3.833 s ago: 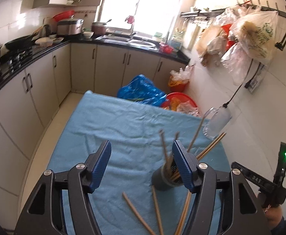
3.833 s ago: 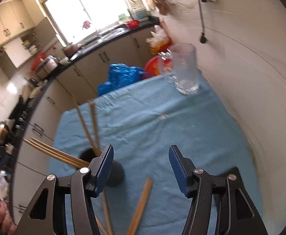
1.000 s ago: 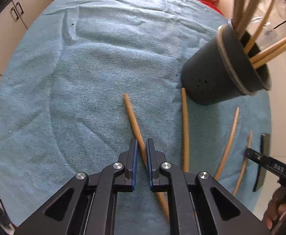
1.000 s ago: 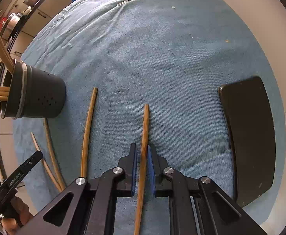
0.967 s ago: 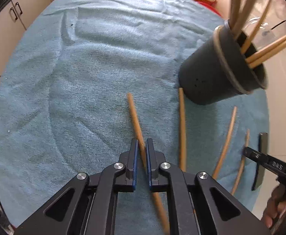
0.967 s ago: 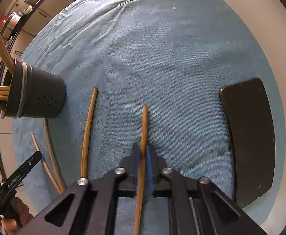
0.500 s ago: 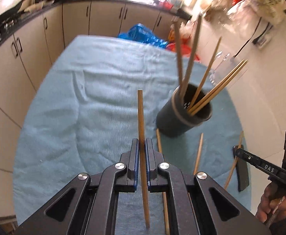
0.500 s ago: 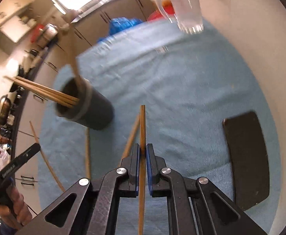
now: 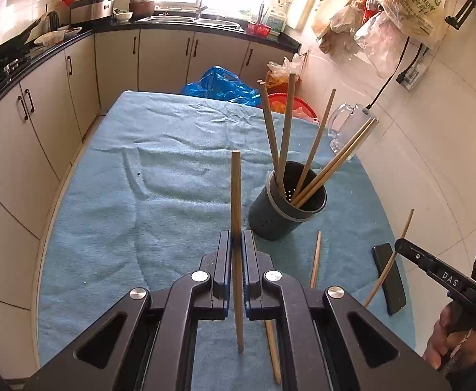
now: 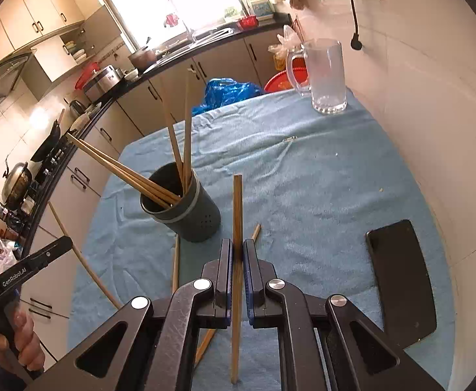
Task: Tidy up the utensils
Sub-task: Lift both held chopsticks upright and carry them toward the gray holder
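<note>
Low in the middle of each view, left tongs (image 9: 236, 247) and right tongs (image 10: 237, 254), each clenched on one upright chopstick (image 9: 236, 195) (image 10: 237, 208). Past them, mid-frame on the blue cloth (image 9: 172, 169), loose sticks (image 9: 316, 259), then a dark cup (image 9: 287, 208) full of chopsticks.

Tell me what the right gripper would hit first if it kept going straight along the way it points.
Probably the blue cloth on the table, just right of the dark utensil holder. The right gripper, jaws shut on a chopstick, seems to aim past the holder's right side, though depth is unclear.
</note>
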`<state>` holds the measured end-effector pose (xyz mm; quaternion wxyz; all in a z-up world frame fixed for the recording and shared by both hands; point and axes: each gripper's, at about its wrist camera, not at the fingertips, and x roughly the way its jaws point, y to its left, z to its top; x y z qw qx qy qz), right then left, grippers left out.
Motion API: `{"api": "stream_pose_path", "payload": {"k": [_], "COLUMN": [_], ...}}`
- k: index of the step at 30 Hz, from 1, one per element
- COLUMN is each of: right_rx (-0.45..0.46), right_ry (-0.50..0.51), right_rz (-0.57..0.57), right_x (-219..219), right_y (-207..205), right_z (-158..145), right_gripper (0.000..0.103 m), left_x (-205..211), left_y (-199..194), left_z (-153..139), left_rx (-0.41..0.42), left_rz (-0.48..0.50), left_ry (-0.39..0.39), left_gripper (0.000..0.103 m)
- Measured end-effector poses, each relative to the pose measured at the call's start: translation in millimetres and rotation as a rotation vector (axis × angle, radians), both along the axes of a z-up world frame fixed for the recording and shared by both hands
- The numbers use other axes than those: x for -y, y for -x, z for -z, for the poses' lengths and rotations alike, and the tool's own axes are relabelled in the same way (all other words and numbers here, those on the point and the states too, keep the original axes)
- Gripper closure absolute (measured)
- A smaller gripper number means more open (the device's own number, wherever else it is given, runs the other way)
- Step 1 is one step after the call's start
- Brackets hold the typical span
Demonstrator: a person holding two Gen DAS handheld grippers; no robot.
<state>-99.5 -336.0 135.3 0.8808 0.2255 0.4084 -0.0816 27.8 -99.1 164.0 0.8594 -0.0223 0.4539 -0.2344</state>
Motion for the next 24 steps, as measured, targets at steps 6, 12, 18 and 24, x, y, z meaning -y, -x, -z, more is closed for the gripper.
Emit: {"api": "stream_pose_path", "payload": {"k": [6,12,18,24], "right_rx": [0.025,0.045,0.062,0.078], "right_ry": [0.01,0.023,0.028,0.029], "right_rz": [0.005,0.012,0.018,0.021], "right_x": [-1.7,-4.2,-2.0,-0.3], "right_y": [7.2,11.6,14.6,16.1], "right_z": [-9.3,-15.8,-22.6,-28.3], "right_gripper": [0.096,0.097,0.097,0.097], "left_x": [-1.1,-1.3,-2.2,-3.1], "left_y": [4.9,8.4,9.9,12.0], "left_z": [-5.1,-8.3,-12.9,-16.7], "left_rx": [0.012,0.021,0.031,0.042], "left_rz": [0.006,0.009,0.004,-0.003], "left_ry": [0.005,0.009,0.016,0.018], "left_gripper": [0.098,0.098,0.098,0.098]}}
